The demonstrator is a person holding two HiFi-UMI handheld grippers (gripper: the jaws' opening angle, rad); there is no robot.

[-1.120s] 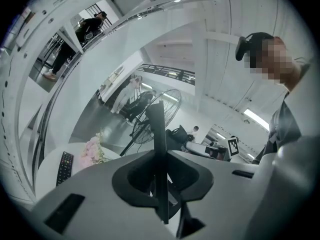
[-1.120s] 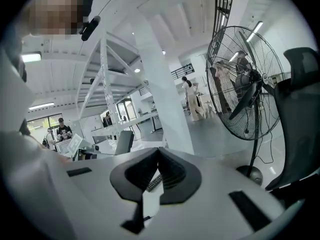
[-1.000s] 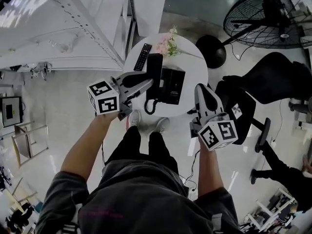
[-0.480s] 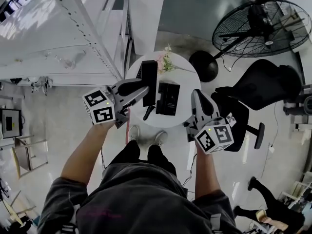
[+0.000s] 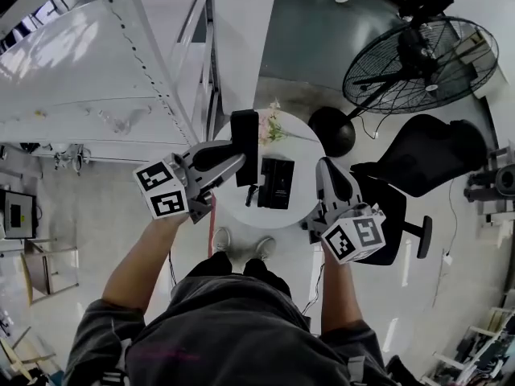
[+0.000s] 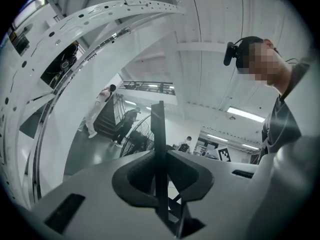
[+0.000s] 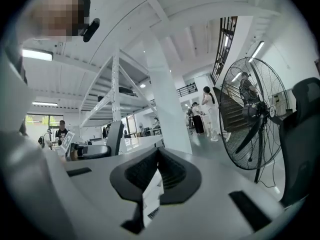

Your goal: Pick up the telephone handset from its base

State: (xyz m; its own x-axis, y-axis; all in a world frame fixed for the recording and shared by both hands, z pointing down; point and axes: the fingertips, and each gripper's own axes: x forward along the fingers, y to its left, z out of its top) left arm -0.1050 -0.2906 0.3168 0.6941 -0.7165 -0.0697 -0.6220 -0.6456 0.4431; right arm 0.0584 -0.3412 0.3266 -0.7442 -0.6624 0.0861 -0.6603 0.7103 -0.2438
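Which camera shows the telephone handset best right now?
The head view: the telephone handset shows full-length, lifted off its base in the left hand-held gripper. The left gripper view sees only its thin edge between the jaws; the right gripper view shows a small dark slab.

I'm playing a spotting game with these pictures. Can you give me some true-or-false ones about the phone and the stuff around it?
1. The left gripper has the black handset in its jaws. True.
2. The handset sits on its base. False: it is held up off the base, above the round table.
3. A big fan stands on the floor. True.
4. The right gripper holds the flowers. False: the flowers are on the table, apart from it.
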